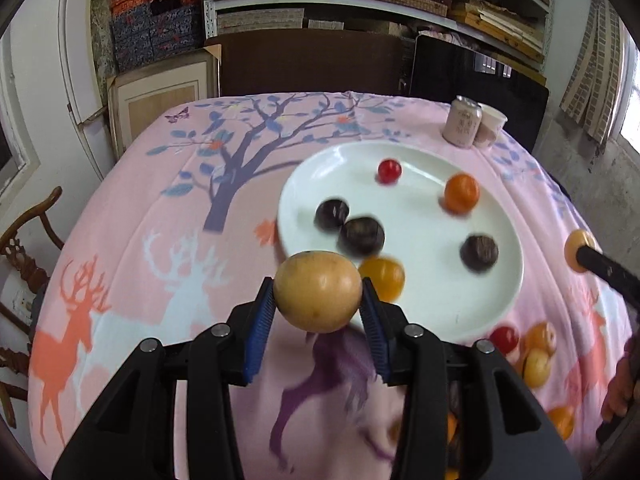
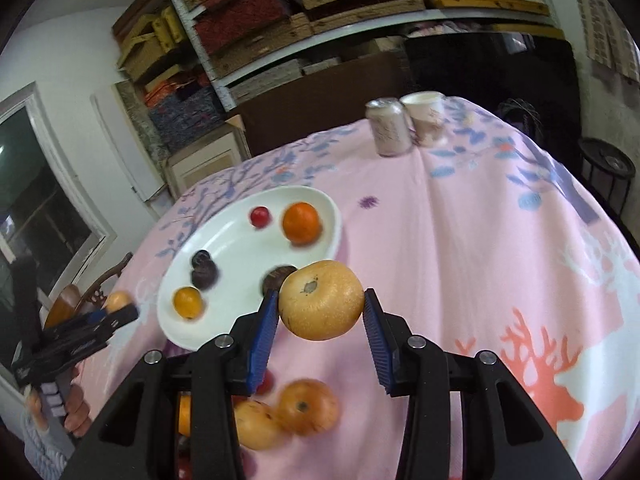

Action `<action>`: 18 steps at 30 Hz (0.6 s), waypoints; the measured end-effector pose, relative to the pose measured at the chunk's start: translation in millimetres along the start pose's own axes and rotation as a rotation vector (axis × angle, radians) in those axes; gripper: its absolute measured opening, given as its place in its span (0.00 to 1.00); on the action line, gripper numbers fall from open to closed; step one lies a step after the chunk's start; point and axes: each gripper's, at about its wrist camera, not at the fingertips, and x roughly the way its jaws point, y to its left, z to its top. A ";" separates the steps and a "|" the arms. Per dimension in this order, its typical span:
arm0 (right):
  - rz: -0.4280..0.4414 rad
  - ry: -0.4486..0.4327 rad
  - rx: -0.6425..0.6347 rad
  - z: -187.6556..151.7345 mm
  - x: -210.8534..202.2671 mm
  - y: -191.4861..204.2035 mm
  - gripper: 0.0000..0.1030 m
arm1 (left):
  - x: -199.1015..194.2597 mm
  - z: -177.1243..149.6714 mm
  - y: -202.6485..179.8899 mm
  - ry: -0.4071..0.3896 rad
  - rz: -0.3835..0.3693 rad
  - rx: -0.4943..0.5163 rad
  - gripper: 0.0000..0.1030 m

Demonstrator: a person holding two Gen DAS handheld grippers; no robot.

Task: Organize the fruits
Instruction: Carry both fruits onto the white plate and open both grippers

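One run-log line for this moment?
left gripper: shut on tan fruit | right gripper: shut on second tan fruit | white plate: six fruits

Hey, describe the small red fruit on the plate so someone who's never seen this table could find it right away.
Start at the white plate on the pink tablecloth. On its far side, toward the drink can, lies the small red fruit, left of the orange fruit. It is the only red thing on the plate and its smallest fruit.
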 end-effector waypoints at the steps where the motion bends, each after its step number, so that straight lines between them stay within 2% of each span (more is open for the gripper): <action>1: 0.007 0.006 -0.016 7.0 4.0 6.8 0.42 | 7.0 7.4 -0.2 0.008 -0.011 -0.012 0.41; 5: 0.022 0.035 -0.074 26.1 32.9 32.7 0.42 | 36.9 30.9 -10.5 0.045 -0.025 -0.022 0.41; 8: 0.015 0.071 -0.092 32.0 62.3 41.8 0.42 | 51.7 45.2 -31.5 0.063 -0.066 0.017 0.41; 14: -0.042 0.116 -0.120 29.9 91.5 37.5 0.43 | 80.6 57.0 -72.3 0.089 -0.090 0.088 0.41; 15: -0.036 0.123 -0.118 29.6 93.9 35.0 0.43 | 83.9 56.4 -73.6 0.093 -0.092 0.085 0.45; 16: -0.033 0.121 -0.115 29.5 94.3 33.1 0.44 | 85.4 55.7 -74.5 0.096 -0.099 0.088 0.50; 18: -0.048 0.092 -0.121 30.3 90.0 31.8 0.57 | 82.6 54.7 -72.8 0.091 -0.099 0.092 0.57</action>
